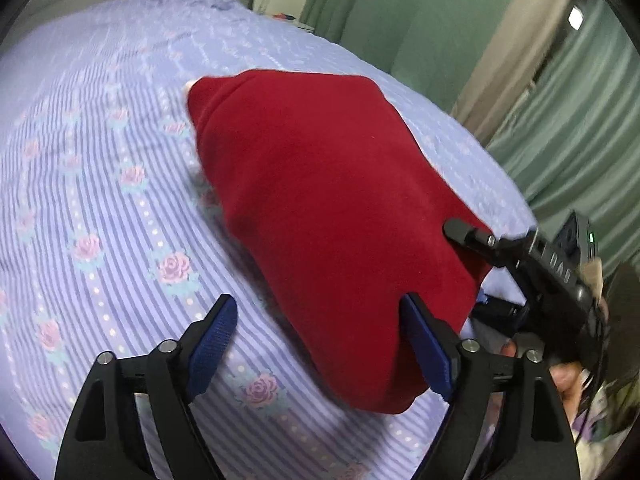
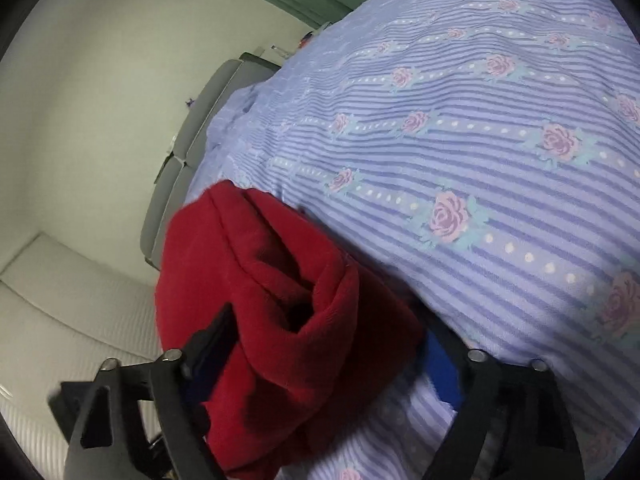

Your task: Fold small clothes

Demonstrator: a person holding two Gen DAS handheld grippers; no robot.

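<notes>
A: Where is the red garment (image 1: 320, 216)?

B: In the left wrist view it fills the centre of the frame, a folded red fleece bundle lying on the striped bedspread (image 1: 100, 184), running from upper centre down toward the lower right. In the right wrist view the same garment (image 2: 276, 320) sits in the lower left, bunched into thick folds.

A: And the left gripper (image 1: 320, 344)?

B: Its jaws stand wide apart at the bottom of the frame. The blue pad (image 1: 428, 344) of the right-hand finger lies against the edge of the garment; the other finger is over bare bedspread. It grips nothing.

A: The right gripper (image 2: 320, 360)?

B: The red cloth sits between its fingers and covers most of the left one. The fingers are spread fairly wide around the bundle, so I cannot tell whether they actually pinch it. In the left wrist view the right gripper (image 1: 472, 240) comes in from the right edge, its tip at the garment's far side.

A: What surrounds it?

B: Green curtains (image 1: 420, 20) at the upper right of the left view, and a pale wall (image 2: 100, 100) at the left of the right view.
</notes>
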